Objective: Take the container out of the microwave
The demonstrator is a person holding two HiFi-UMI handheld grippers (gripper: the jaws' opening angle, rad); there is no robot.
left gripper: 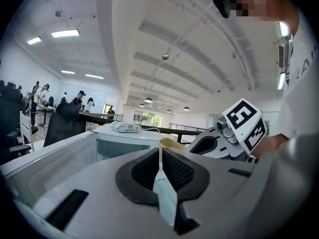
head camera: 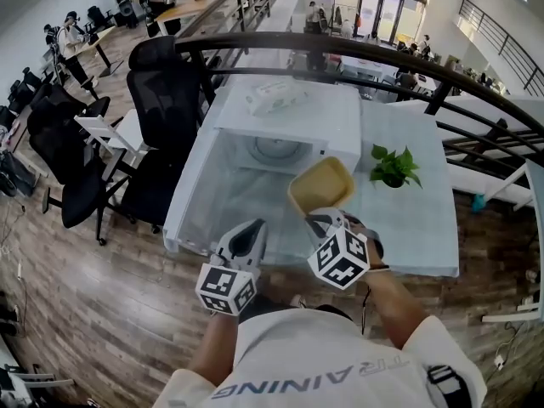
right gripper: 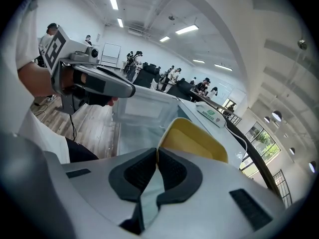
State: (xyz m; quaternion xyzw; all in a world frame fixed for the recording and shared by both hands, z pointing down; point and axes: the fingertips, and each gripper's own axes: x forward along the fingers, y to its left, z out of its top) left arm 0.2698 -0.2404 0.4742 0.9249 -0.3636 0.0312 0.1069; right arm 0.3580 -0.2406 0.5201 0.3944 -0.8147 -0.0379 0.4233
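Observation:
A shallow yellow container hangs tilted in front of the open white microwave, outside its cavity. My right gripper is shut on the container's near rim; in the right gripper view the yellow container stands up just past the closed jaws of my right gripper. The left gripper sits lower left of the container, shut and holding nothing, over the lowered microwave door. From the left gripper, a yellow container edge shows beyond the jaws.
The microwave's glass turntable is bare. A white packet lies on the microwave's top. A small potted plant stands on the table to the right. Black office chairs crowd the left; a dark railing curves behind.

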